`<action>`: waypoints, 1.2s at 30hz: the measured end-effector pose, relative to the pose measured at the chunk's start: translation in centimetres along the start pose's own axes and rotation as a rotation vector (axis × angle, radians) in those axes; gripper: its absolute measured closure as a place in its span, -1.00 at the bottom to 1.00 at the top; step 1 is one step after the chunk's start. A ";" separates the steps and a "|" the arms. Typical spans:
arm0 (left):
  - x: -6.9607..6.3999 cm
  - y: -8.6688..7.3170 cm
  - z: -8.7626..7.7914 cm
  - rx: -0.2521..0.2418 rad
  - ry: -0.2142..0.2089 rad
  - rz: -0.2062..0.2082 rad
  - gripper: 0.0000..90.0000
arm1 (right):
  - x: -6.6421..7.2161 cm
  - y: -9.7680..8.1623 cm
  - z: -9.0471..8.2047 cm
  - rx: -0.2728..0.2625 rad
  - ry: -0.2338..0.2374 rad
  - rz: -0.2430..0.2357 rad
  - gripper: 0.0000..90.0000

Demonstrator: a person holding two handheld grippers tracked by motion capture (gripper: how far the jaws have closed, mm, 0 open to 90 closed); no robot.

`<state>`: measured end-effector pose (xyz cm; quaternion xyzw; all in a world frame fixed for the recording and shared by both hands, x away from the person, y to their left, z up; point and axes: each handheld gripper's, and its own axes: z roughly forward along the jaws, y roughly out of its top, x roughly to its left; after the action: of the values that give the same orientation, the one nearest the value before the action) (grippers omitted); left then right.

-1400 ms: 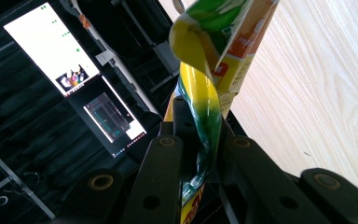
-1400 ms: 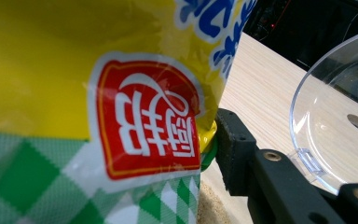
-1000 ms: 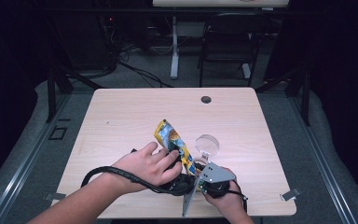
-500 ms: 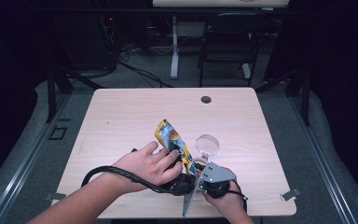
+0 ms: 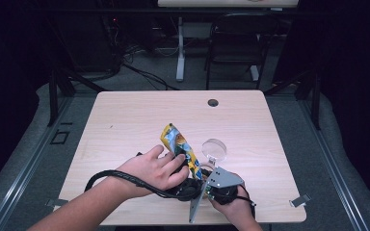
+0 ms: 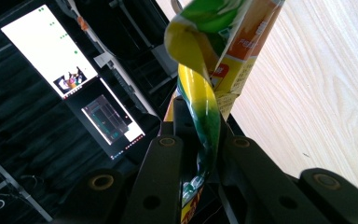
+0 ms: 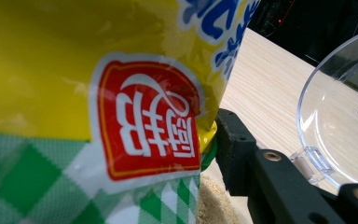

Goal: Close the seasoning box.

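A lab-like recording room: a pale wooden table with a round cable hole [image 5: 213,102] stands on grey carpet, dark curtains on both sides, a black metal chair [image 5: 235,48] and loose cables beyond, lit monitor screens [image 6: 51,51] at the left.

One snack bag [image 5: 177,146], yellow with blue and green print, held up over the table's near half; one clear plastic bowl [image 5: 214,149] just beside it, toward the near right; two grippers, the left gripper [image 5: 185,179] and the right gripper [image 5: 211,178], each in one of two hands; one wooden table [image 5: 139,115] with one round cable hole [image 5: 213,102] by its far edge; beyond the far edge, one dark chair [image 5: 236,41]; two lit screens [image 6: 72,77] in the left gripper view.
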<state>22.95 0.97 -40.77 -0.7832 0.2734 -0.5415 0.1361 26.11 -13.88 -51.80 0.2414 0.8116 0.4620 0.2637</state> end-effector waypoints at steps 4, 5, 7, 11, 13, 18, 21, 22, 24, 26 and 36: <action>0.0 0.0 0.0 -0.001 -0.001 -0.001 0.97 | 0.0 0.0 0.0 -0.001 0.001 0.001 0.59; 0.1 0.0 0.0 -0.002 -0.001 -0.001 0.97 | 0.0 0.0 0.0 -0.004 0.005 0.004 0.59; 0.0 0.0 0.0 -0.007 0.004 -0.002 0.97 | 0.0 0.0 -0.1 -0.002 0.005 0.005 0.59; 0.1 0.0 0.0 -0.009 0.006 0.000 0.97 | 0.0 0.0 -0.2 0.004 0.004 0.004 0.58; 0.1 0.1 0.1 -0.011 0.005 -0.001 0.97 | 0.0 0.0 -0.2 0.005 0.001 0.006 0.59; 0.3 0.2 0.1 -0.012 -0.002 -0.001 0.97 | -0.1 -0.1 -0.4 0.006 0.003 0.010 0.59; 0.3 0.2 0.0 -0.012 -0.002 0.002 0.97 | -0.1 -0.1 -0.5 0.008 -0.001 0.010 0.59; 0.4 0.3 0.0 -0.012 0.002 0.004 0.97 | -0.1 -0.1 -0.5 0.007 0.001 0.011 0.59; 0.4 0.3 0.0 -0.013 0.001 0.004 0.97 | -0.1 -0.1 -0.5 0.007 0.000 0.012 0.59; 0.4 0.3 0.1 -0.020 0.009 0.002 0.97 | -0.1 -0.1 -0.6 0.011 -0.002 0.011 0.59; 0.6 0.6 0.2 -0.027 0.006 0.002 0.97 | -0.3 -0.4 -0.9 0.016 -0.014 0.020 0.59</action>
<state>23.16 0.14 -40.69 -0.7832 0.2818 -0.5399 0.1254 25.70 -14.79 -51.66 0.2550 0.8108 0.4566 0.2628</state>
